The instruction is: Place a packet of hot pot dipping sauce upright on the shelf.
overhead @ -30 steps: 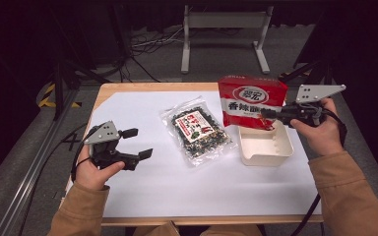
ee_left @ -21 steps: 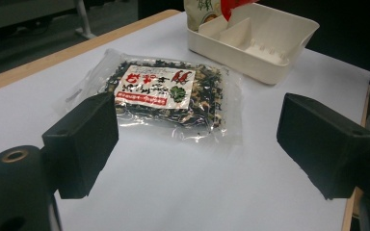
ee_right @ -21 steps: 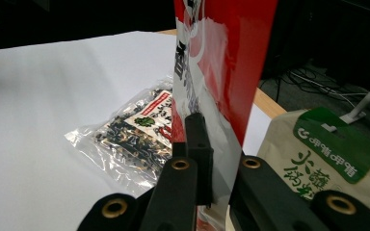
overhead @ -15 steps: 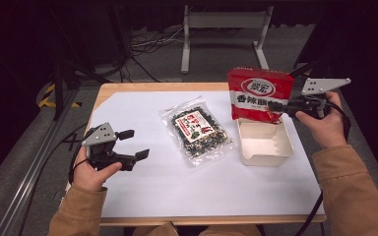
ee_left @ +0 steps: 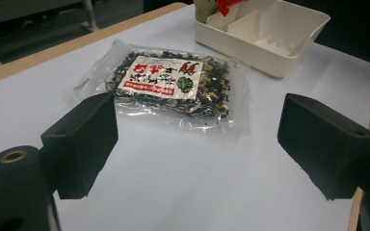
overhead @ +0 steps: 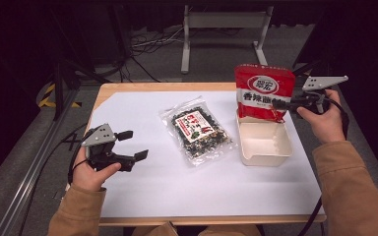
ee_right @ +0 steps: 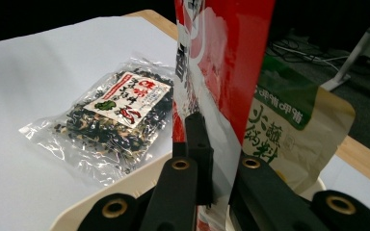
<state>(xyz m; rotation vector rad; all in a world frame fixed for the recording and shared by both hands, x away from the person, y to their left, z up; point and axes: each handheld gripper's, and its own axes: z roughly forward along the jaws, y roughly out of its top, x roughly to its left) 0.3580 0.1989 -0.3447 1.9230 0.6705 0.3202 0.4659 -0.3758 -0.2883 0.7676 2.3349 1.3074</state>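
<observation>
1. The right gripper clamps the red packet upright over the white tray's 12 o'clock rim.
2. The left gripper rests unclenched at 8 o'clock, with bare white table cover ahead of it.
3. The seaweed bag lies flat at the centre.

The high view looks forward and down from above the person's side of the worktop, far enough off to take in all four edges and the floor beyond the far edge. The left gripper view sits low near the worktop's left edge and looks across it along its own wide-apart jaws toward the right far corner, close to the clear seaweed packet, with the white tray behind. The right gripper view rides close behind the red packet clamped in its jaws at the tray, and faces back toward the left edge. All three views share the seaweed packet at mid-worktop and the tray.
</observation>
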